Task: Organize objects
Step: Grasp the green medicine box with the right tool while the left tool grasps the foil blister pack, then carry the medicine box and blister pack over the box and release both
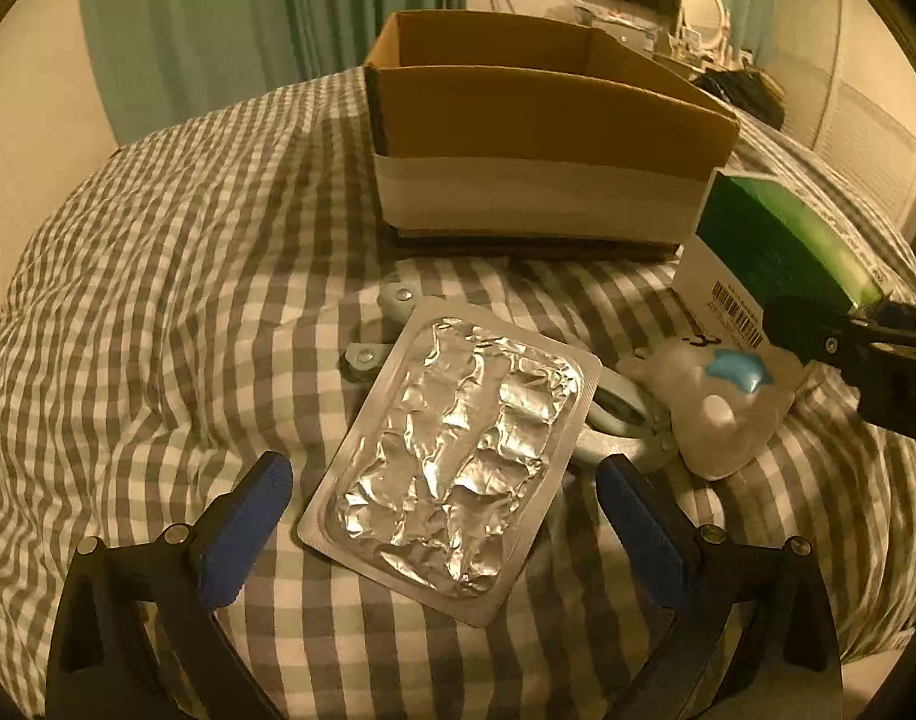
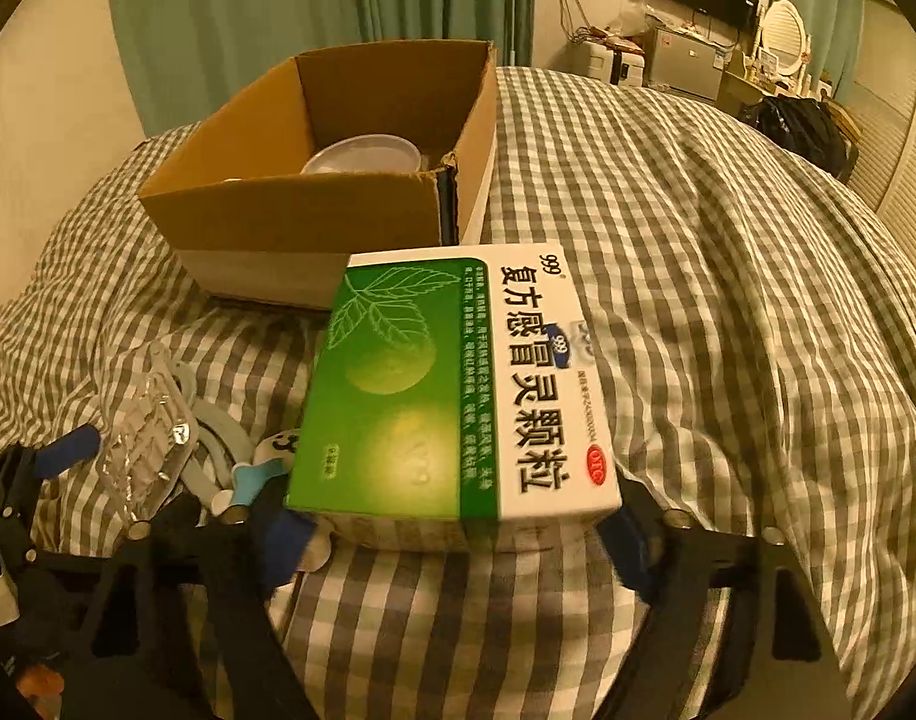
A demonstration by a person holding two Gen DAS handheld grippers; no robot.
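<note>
Lengthwise toward the cardboard box (image 2: 314, 204), the medicine box (image 2: 458, 390) sits clamped in the right claw (image 2: 458, 531); left claw (image 1: 443, 483) open.

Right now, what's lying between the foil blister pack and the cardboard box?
In the left wrist view, a grey hinged tool pokes out from under the blister pack; beyond it, bare checked bedding up to the cardboard box.

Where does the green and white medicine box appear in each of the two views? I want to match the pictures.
Left wrist view: the medicine box is at the right edge, held by the right hand-held gripper.
Right wrist view: the medicine box fills the centre, between that hand-held gripper's fingers.
Shared landmark: the cardboard box on the checked bedding, just behind it.
</note>
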